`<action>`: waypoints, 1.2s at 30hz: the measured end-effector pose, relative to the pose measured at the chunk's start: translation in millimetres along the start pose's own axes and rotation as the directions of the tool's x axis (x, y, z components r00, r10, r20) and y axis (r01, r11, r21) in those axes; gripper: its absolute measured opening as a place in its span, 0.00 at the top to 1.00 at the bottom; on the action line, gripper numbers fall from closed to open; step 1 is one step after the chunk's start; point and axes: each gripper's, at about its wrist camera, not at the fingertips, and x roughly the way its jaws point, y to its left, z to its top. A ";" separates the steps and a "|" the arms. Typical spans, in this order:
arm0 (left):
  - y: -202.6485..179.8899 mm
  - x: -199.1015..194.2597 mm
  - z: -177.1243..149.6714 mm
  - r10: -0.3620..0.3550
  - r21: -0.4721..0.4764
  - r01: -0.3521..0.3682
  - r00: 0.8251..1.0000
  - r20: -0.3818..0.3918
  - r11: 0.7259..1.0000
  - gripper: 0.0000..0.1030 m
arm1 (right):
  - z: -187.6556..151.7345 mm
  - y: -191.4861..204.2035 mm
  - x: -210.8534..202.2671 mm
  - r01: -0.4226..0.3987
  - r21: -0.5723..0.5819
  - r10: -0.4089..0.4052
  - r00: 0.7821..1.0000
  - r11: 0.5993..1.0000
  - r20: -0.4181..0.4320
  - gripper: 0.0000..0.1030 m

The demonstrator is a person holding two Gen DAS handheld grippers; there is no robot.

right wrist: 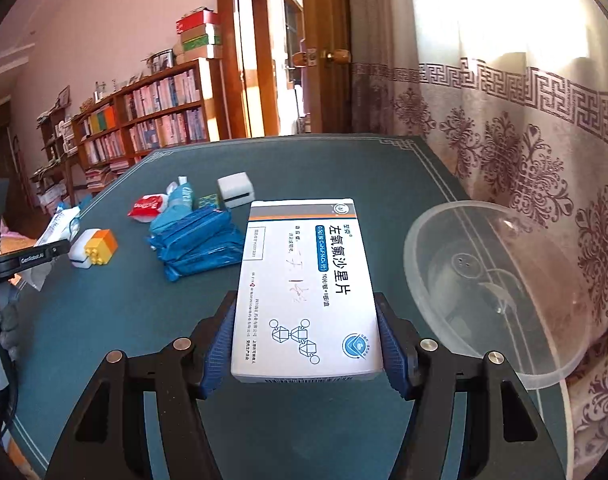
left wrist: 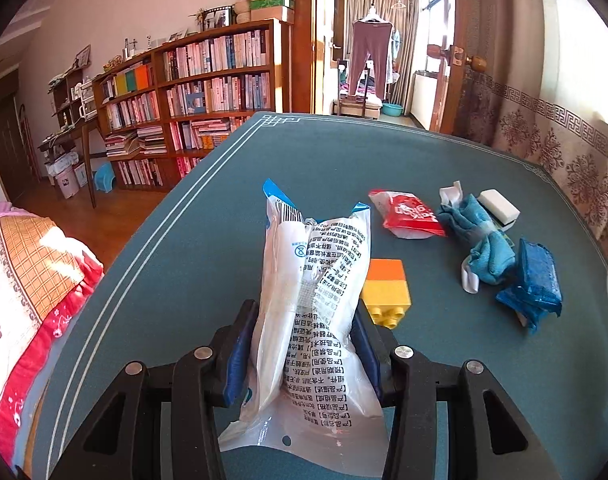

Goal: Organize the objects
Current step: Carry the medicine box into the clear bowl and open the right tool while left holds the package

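In the left wrist view my left gripper point(left wrist: 304, 344) has its jaws clamped on a white printed packet point(left wrist: 320, 320) at lower centre, while in the right wrist view my right gripper point(right wrist: 308, 344) pinches a white medicine box point(right wrist: 308, 288) at centre, above the tabletop point(right wrist: 123, 320).

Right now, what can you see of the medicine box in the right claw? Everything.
The medicine box is a flat white carton, apparently cardboard, with an orange-and-grey stripe at its far end, blue and black Chinese print, a molecule diagram, a round blue logo and faint handwriting across the middle. It looks closed and undented. The right claw is shut on its near end, blue pads pressing both long sides, face up, above the green table. A clear plastic bowl sits to its right.
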 end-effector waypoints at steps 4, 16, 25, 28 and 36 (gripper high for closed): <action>-31.0 -5.0 3.2 -0.051 0.046 0.051 0.999 -0.006 0.998 0.53 | 5.5 -42.2 -0.6 0.092 0.056 -0.093 0.996 0.994 0.003 0.37; -127.3 -15.2 6.4 -0.202 0.195 0.205 0.979 -0.037 0.959 0.53 | 8.2 -149.7 17.3 0.362 0.208 -0.354 0.932 0.908 -0.076 0.37; -178.6 -18.4 5.6 -0.296 0.266 0.307 0.952 -0.079 0.914 0.53 | 5.0 -159.7 26.3 0.434 0.210 -0.422 0.901 0.876 -0.102 0.37; -193.1 -20.1 5.7 -0.321 0.285 0.333 0.943 -0.089 0.899 0.53 | 4.1 -162.3 27.0 0.445 0.225 -0.431 0.896 0.867 -0.108 0.36; -243.4 -25.3 6.1 -0.411 0.354 0.431 0.902 -0.136 0.830 0.53 | 4.9 -145.0 18.4 0.497 0.207 -0.502 0.864 0.843 -0.031 0.36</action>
